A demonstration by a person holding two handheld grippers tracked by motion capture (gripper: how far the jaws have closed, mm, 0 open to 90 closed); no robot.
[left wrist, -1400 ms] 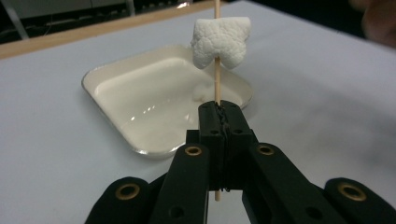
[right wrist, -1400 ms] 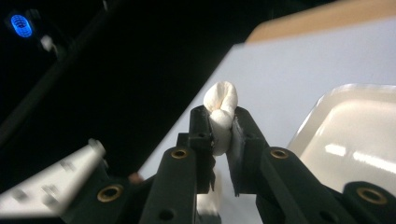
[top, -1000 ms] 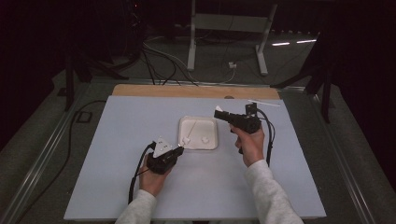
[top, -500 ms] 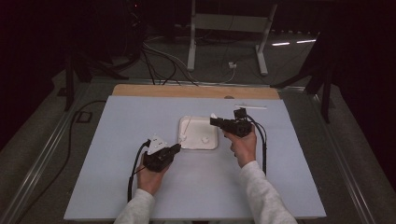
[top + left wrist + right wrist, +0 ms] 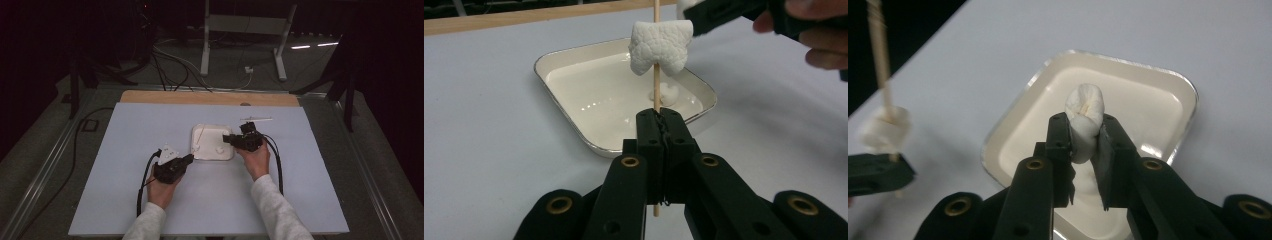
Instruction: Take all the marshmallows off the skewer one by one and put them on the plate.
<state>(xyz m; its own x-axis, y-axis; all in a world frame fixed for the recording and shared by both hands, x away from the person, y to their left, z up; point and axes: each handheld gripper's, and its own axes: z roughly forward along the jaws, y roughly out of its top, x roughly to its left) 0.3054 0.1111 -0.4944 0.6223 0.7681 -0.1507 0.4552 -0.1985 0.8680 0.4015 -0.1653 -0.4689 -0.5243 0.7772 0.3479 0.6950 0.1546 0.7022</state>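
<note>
My left gripper is shut on a thin wooden skewer that stands upright, with a white marshmallow threaded on it above the jaws. It rests at the near left corner of the white tray. My right gripper is shut on a second marshmallow, held over the tray. In the high view the right gripper reaches over the tray's right edge, facing the left gripper. From the right gripper view the skewer and its marshmallow stand at far left.
One more small marshmallow lies in the tray. Another skewer lies on the pale table cover behind the right hand. A wooden strip runs along the table's far edge, with stands and cables on the floor beyond.
The right hand has come down and to the left, bringing its marshmallow over the tray. The left hand with the skewer has stayed put.
</note>
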